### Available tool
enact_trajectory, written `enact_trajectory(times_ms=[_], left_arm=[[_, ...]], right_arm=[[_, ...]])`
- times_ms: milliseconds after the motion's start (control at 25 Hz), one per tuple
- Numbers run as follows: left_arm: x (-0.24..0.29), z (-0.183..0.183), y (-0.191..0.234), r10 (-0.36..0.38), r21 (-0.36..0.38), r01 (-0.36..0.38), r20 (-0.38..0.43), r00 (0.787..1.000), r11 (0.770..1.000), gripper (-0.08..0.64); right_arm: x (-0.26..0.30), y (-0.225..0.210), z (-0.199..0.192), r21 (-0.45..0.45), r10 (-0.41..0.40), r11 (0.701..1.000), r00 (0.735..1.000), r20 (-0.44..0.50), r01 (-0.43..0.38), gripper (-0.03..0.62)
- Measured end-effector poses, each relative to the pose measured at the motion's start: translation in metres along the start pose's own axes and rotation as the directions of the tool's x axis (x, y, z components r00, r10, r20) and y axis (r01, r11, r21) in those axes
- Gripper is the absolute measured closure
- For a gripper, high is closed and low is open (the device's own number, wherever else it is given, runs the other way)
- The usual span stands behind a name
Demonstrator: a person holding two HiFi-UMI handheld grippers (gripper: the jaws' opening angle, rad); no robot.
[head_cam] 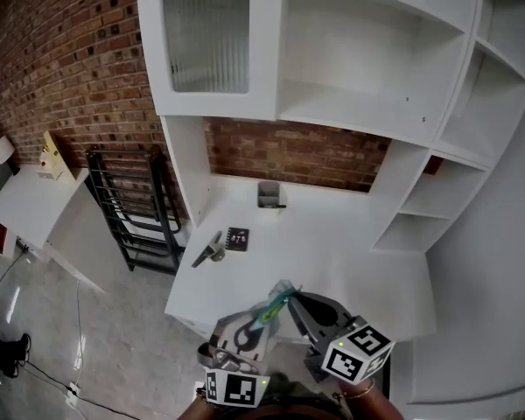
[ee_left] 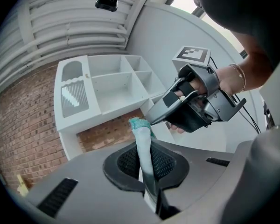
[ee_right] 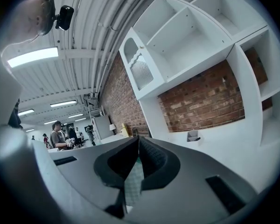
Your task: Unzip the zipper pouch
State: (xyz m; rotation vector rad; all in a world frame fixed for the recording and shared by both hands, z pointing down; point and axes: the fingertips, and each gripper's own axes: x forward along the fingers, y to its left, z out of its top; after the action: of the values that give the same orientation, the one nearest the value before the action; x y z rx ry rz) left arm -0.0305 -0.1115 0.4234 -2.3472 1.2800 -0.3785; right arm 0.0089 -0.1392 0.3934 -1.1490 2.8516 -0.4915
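Left gripper: jaws closed on the lower body of a translucent zipper pouch, which stands up between the pads with its teal zip end uppermost. Right gripper: jaws closed on a thin pale-green woven strip at that teal end; in the left gripper view its tips meet the pouch top from the right, a hand behind it. Pouch position: held in the air between the two grippers, just off the near edge of the white tabletop, touching neither it nor anything on it. On the tabletop, well apart from the pouch: a small black square card, a grey metallic piece just beside it at the left edge, and a small grey holder against the back. Surroundings: white shelf unit with a ribbed-glass door, red brick wall, black metal rack to the left.
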Motion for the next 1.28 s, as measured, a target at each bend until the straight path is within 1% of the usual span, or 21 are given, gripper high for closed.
enact_trajectory(times_ms=[200,760,1280], left_arm=[[0.002,0.0,-0.005,-0.019,0.008,0.02,-0.001,1.0,1.0,0.555],[0.003,-0.002,-0.01,-0.039,0.021,0.039,-0.003,0.999,0.999,0.555],[0.0,-0.003,-0.013,-0.044,0.003,0.044,0.0,0.999,0.999,0.555]], right_arm=[[-0.001,-0.005,0.0,-0.009,-0.018,1.0,1.0,-0.004,0.018,0.586],[-0.004,-0.022,-0.002,-0.008,-0.063,0.998,0.998,-0.013,0.063,0.586],[-0.013,-0.045,0.0,0.004,-0.132,0.991,0.991,-0.004,0.132,0.586]])
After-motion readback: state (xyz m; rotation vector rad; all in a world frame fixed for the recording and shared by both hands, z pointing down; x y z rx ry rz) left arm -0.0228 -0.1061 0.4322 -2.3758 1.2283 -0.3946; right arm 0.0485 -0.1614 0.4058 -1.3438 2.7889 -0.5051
